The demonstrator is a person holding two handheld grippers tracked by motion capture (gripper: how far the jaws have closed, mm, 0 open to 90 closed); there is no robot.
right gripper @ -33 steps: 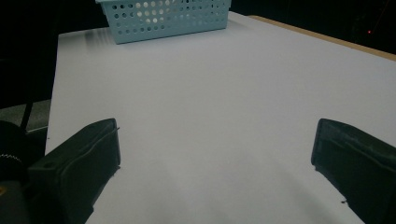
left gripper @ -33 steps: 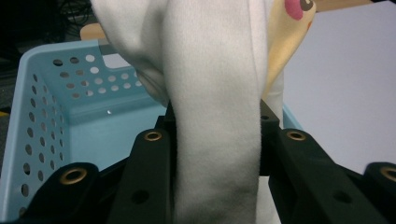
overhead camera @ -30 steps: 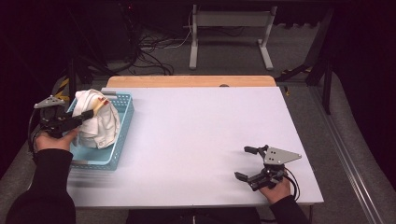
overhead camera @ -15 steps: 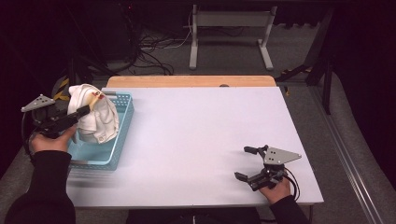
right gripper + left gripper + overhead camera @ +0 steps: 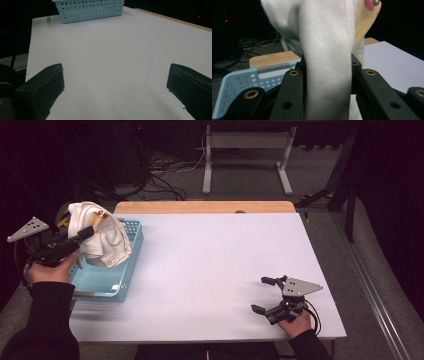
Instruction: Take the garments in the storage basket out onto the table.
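Fleecy white cloth (image 5: pixel 325 57) bunches between black jaws above perforated blue basket (image 5: pixel 107 282).

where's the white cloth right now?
In the high view the white cloth is at far left, clamped in the left tool and hanging above the blue basket at the table's left edge.

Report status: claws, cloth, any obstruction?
Left claw shut on white cloth, held above blue basket. Right claw open, empty, low over table. No obstruction.
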